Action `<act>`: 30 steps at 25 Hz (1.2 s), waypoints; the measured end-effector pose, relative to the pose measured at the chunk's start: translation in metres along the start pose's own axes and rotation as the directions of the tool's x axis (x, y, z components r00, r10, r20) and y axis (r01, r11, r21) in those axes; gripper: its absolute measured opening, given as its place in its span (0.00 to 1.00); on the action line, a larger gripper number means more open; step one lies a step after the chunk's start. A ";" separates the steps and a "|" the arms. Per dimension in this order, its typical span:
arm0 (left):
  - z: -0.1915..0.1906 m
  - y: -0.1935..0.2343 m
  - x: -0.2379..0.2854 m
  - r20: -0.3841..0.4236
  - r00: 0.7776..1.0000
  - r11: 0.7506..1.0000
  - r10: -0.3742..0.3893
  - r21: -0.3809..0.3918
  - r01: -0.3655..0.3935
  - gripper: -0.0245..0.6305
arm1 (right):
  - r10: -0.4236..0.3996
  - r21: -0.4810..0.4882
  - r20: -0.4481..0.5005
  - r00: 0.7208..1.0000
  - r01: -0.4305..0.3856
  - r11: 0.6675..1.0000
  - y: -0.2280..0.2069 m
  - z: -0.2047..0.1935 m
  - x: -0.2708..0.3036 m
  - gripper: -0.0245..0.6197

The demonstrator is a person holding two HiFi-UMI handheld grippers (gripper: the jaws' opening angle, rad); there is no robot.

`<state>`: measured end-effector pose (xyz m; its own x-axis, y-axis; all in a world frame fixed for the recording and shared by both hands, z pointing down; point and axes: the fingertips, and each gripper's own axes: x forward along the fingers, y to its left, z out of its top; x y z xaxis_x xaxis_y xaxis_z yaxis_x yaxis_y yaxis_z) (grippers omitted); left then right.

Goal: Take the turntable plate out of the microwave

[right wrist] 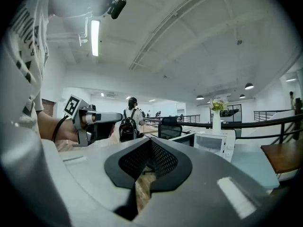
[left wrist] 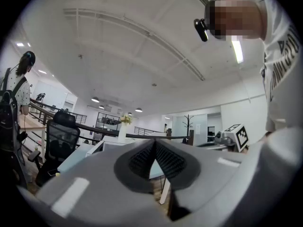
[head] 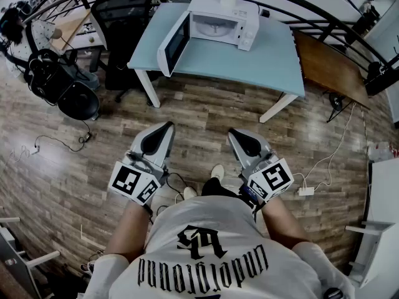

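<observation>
Facing the distant microwave (head: 221, 18), left hand-held gripper (head: 166, 127) and right hand-held gripper (head: 234, 132) are closed, empty.

A white box microwave (head: 224, 20) sits at a pale-blue rectangular desk's (head: 249, 61) back edge, with a black office chair (head: 121, 17) beside the desk's left edge.

Open-doored white microwave (head: 224, 20) on a pale blue table (head: 249, 61), black office chair (head: 121, 17) beside, wooden floor (head: 206, 111) below.
</observation>
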<state>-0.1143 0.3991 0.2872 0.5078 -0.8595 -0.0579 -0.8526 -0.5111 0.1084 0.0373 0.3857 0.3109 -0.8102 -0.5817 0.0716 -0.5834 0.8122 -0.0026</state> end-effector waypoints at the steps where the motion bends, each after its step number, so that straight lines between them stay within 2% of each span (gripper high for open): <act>1: 0.000 0.001 0.005 -0.002 1.000 1.000 0.000 0.001 0.000 0.11 | -0.001 0.002 0.000 1.000 0.001 1.000 -0.006 0.001 0.001 0.04; 11: -0.013 0.011 0.057 -0.017 1.000 1.000 0.018 -0.006 -0.018 0.11 | 0.006 0.040 0.012 1.000 -0.007 0.999 -0.064 -0.007 0.005 0.04; 22: -0.025 0.026 0.169 -0.024 0.999 0.999 0.043 -0.010 -0.044 0.11 | 0.036 0.041 0.001 0.999 -0.036 0.999 -0.181 -0.005 0.028 0.04; 30: -0.034 0.042 0.212 -0.045 0.996 0.997 0.074 -0.025 -0.075 0.11 | 0.067 0.057 -0.013 0.998 -0.067 0.996 -0.215 -0.010 0.046 0.04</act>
<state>-0.0388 0.1957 0.3127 0.4488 -0.8936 -0.0051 -0.8849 -0.4452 0.1371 0.1257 0.1848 0.3245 -0.8469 -0.5250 0.0843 -0.5304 0.8454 -0.0638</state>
